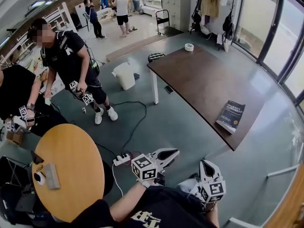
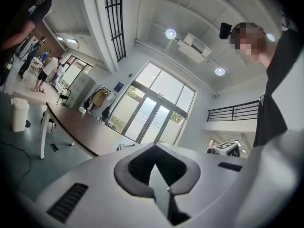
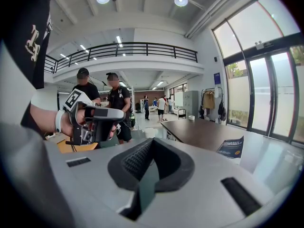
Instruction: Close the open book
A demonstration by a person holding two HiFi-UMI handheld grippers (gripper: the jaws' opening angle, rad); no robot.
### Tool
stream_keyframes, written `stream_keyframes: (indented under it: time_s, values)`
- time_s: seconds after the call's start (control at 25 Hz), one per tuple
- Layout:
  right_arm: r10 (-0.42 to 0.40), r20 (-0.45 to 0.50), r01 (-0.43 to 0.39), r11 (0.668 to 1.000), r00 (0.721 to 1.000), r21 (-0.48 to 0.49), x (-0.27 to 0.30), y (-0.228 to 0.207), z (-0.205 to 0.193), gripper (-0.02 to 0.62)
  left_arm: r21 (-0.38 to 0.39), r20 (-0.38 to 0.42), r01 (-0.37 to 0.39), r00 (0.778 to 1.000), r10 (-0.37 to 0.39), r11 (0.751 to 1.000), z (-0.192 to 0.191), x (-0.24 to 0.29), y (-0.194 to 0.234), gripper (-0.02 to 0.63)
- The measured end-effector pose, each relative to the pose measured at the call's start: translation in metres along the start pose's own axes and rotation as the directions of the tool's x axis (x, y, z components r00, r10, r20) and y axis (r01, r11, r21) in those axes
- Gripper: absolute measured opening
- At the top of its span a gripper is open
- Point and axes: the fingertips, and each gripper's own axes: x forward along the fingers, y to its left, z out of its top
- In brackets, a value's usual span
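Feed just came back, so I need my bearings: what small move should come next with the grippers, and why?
Probably ease the right gripper toward the book for a closer check. It lies cover up on the brown table and looks already shut, apart from both grippers; the left gripper and the right have jaws together, empty.

Right gripper (image 3: 151,161) closed (nothing held); book (image 3: 231,147) lies shut on dark table (image 3: 199,129)

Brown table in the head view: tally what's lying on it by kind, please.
book: 1
roll of tape: 1
Total: 2
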Motion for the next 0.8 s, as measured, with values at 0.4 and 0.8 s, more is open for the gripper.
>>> stream_keyframes:
  time_s: [0.4,0.8]
  values:
    - [-0.023,-0.009,0.023,0.999,1.0,0.025,-0.004,-0.013,-0.008,-0.012,-0.008,-0.015,0.008,1.0,-0.009,1.0,-0.008,0.009,-0.001,0.006]
    - [-0.035,-0.003,0.035,0.999,0.999,0.041,-0.01,-0.016,-0.008,-0.012,-0.016,-0.029,0.018,0.999,-0.019,1.0,-0.012,0.015,-0.006,0.006]
